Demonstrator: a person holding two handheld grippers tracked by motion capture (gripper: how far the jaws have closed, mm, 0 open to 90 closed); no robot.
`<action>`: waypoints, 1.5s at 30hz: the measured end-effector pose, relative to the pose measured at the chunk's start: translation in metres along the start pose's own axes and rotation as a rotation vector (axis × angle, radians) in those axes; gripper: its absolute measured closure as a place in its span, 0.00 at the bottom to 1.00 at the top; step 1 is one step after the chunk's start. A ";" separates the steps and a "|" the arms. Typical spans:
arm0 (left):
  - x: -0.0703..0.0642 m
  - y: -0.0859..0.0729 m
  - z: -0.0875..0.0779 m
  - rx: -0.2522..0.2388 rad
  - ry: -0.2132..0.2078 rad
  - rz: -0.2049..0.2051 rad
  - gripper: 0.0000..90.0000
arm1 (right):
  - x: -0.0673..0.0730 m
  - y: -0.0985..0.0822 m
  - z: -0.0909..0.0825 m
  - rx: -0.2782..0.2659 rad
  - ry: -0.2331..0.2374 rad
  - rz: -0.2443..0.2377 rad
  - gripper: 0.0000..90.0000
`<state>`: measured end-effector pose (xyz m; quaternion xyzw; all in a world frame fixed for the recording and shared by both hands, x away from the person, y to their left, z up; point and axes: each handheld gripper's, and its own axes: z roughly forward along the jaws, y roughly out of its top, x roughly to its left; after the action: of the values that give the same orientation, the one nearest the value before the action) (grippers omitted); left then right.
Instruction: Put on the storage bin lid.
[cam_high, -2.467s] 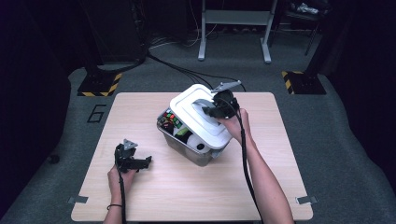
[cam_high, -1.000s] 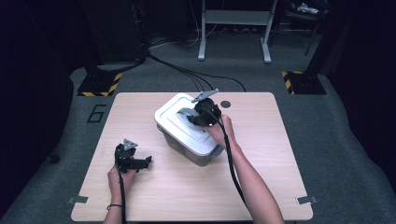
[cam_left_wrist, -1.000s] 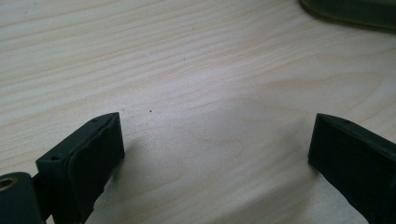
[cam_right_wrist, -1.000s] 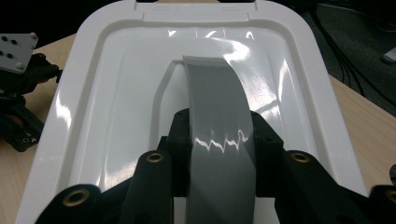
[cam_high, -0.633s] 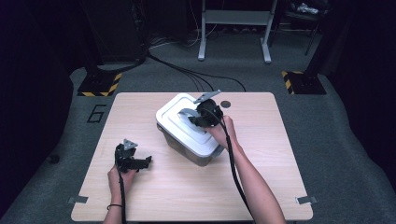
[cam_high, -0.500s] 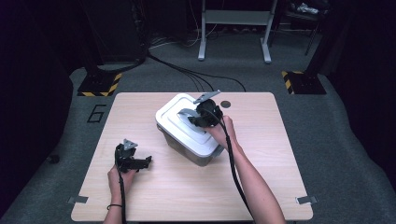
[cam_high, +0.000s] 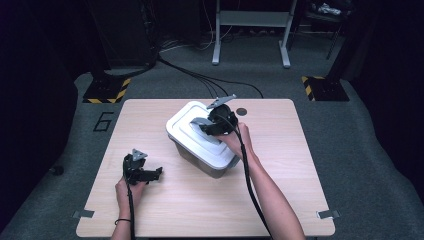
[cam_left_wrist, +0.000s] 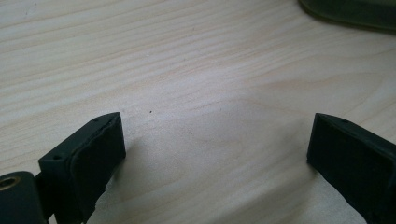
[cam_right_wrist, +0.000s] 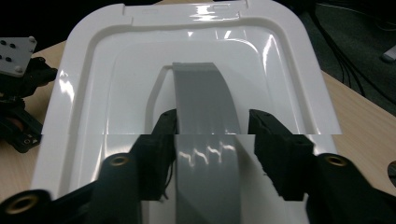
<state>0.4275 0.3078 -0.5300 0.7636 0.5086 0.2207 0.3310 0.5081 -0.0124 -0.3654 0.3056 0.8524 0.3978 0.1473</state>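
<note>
Wooden table: right gripper straddled the white lid's grey handle, jaws just opening, right pad clear. Left gripper rested wide open, empty.

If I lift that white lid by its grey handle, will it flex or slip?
The lid looks like rigid moulded plastic with raised ridges, so it should probably stay stiff. Its glossy surface and the smooth grey handle hint at slipperiness. It seems light for its size, and the handle sits mid-lid, so it would likely hang fairly level, though it may swing.
</note>
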 end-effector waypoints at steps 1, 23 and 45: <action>0.000 0.000 0.000 0.001 -0.001 -0.001 0.05 | -0.001 0.000 -0.001 -0.006 0.001 -0.002 0.48; 0.000 0.000 0.000 -0.001 -0.001 -0.003 0.05 | -0.024 -0.019 -0.047 -0.017 -0.058 0.082 0.09; 0.000 0.000 0.000 -0.002 -0.002 0.002 0.05 | -0.042 -0.111 -0.112 -0.030 -0.189 0.194 0.01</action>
<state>0.4275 0.3078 -0.5299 0.7639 0.5075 0.2207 0.3320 0.4403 -0.1596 -0.3788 0.4205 0.7951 0.3925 0.1924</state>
